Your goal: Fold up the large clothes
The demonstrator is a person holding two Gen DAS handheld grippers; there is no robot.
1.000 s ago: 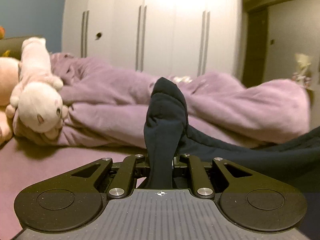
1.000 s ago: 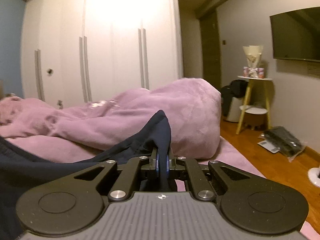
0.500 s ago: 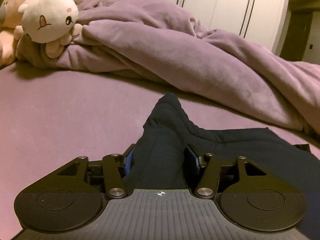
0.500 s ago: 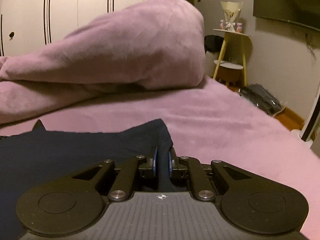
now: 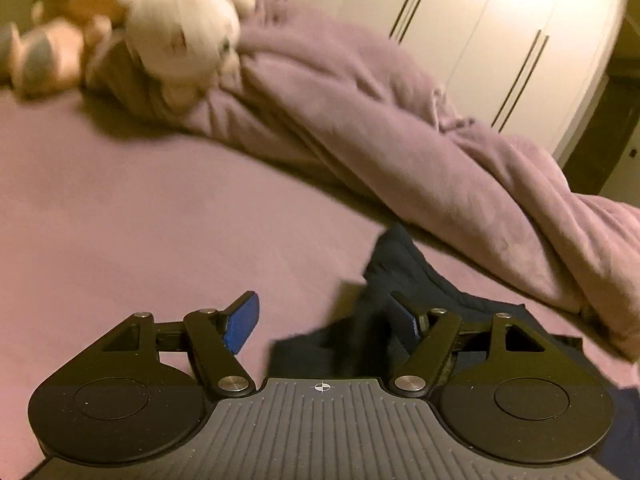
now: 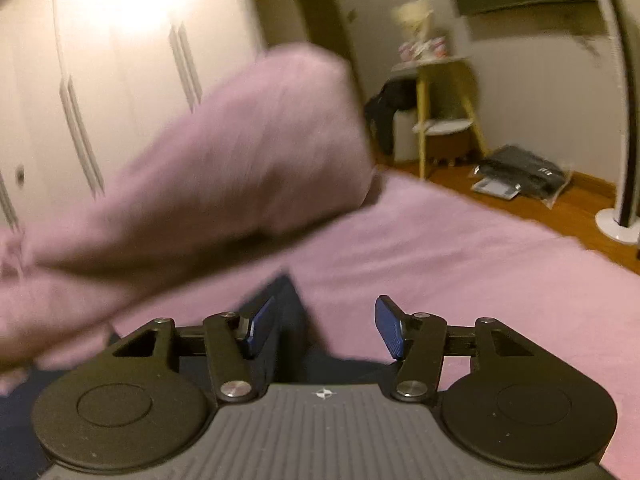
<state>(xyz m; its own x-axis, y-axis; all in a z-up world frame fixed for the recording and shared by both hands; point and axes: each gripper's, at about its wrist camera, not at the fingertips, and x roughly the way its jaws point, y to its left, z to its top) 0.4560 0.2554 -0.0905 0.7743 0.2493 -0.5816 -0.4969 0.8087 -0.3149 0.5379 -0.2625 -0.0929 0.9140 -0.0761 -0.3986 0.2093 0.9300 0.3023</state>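
Observation:
A dark navy garment [image 5: 400, 276] lies on the pink bed sheet [image 5: 140, 216]. In the left wrist view one corner of it rests against the right blue pad, while the left pad stands clear over the sheet. My left gripper [image 5: 326, 320] is open and its jaws are opening. In the right wrist view another corner of the garment [image 6: 288, 312] lies beside the left pad, loose between the jaws. My right gripper [image 6: 326, 326] is open too, its jaws opening, low over the bed.
A bunched pink blanket [image 5: 420, 128] runs across the far side of the bed. Plush toys [image 5: 180, 36] sit at its left end. White wardrobes [image 6: 120, 60] stand behind. A yellow-legged side table [image 6: 440, 92], a black bag [image 6: 520, 172] and a white fan stand [image 6: 620, 120] are on the floor to the right.
Both grippers came down to the bed with the garment, rolled, and went from shut on the cloth to open. The garment's corners now lie loose on the sheet.

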